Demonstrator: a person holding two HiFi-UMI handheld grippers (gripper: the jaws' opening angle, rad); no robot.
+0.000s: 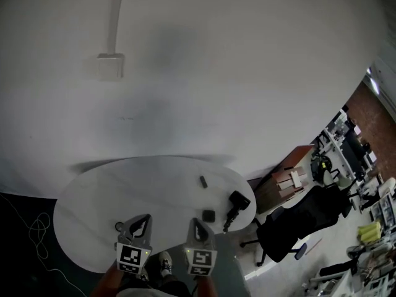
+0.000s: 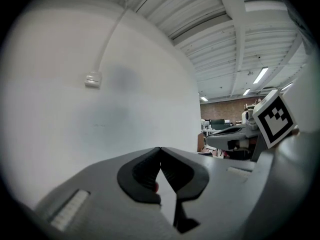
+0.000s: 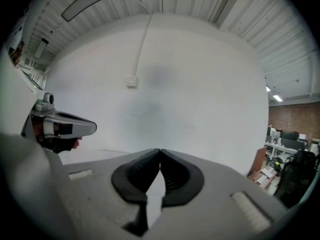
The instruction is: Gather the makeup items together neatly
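White oval table point(image 1: 99, 193) bears three small dark makeup items point(image 1: 208, 215).

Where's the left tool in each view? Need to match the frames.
Head view: left tool sits bottom, left of centre, by the near side of the white table.
Left gripper view: left tool is bottom centre, its own jaws together.
Right gripper view: left tool is at the far left, seen side-on.
Shared landmark: white wall box under its conduit, in all three.
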